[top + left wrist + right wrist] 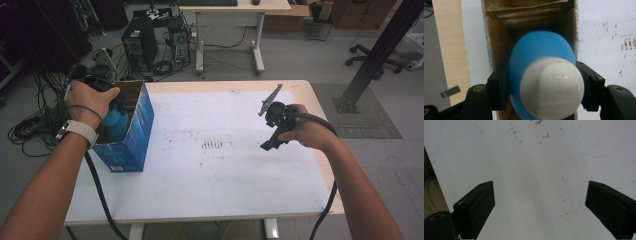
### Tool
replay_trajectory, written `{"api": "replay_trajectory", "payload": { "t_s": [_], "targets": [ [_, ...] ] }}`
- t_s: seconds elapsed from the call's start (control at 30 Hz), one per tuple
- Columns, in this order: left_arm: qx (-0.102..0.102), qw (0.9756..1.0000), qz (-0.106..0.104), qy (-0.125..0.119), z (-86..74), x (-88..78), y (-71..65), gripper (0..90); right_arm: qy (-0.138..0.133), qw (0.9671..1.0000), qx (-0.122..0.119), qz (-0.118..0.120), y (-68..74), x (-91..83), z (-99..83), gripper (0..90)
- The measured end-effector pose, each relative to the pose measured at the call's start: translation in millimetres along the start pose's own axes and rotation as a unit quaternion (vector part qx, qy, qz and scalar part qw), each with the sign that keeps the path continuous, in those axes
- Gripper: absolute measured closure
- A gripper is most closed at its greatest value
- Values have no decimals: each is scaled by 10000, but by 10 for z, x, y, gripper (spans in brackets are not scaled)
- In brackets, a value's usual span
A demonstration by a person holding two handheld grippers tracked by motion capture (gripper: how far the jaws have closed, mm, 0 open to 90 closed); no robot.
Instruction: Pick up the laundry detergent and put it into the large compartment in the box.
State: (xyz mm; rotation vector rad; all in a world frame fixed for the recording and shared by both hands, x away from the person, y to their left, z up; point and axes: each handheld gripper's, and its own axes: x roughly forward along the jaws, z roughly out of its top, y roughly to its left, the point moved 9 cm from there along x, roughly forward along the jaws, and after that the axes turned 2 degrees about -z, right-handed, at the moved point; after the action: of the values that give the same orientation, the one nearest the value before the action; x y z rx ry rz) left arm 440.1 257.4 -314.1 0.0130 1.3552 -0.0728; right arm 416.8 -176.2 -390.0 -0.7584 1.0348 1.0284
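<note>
With the left gripper (541,87) clamped on the blue bottle (541,62) half inside the open blue box (132,132) at the counter's (210,190) edge, a snag could tip the box off, while the right gripper's (539,202) fingers (477,206) hang released.

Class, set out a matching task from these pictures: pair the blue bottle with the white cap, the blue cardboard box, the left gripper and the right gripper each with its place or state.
Things:
1. blue plastic bottle with a white cap
2. blue cardboard box
3. left gripper
4. right gripper

States:
A. jaws wide apart over the white table sheet, holding nothing
B. stands open-topped at the table's left edge
C. clamped between two black jaws, partly inside the box
D. shut on the bottle

Pairs: 1-C, 2-B, 3-D, 4-A
</note>
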Motion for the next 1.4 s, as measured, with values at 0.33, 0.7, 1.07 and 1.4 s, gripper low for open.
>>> {"api": "replay_trajectory", "payload": {
  "t_s": [0.33, 0.7, 1.07, 1.4],
  "targets": [
    [37, 10000, 27, -24, -14, 143, 13, 373, 11, 10000, 13, -2, -4, 8, -2, 91],
    [82, 9999, 66, -4, -34, 263, 34, 373, 23, 10000, 24, -1, 5, 14, -2, 90],
    [122, 9999, 39, 23, -63, 389, 45, 373, 38, 10000, 37, 17, 6, 23, -10, 91],
    [142, 9999, 46, 26, -62, 414, 50, 373, 34, 10000, 53, 27, 7, 52, -33, 90]
  ]
}}
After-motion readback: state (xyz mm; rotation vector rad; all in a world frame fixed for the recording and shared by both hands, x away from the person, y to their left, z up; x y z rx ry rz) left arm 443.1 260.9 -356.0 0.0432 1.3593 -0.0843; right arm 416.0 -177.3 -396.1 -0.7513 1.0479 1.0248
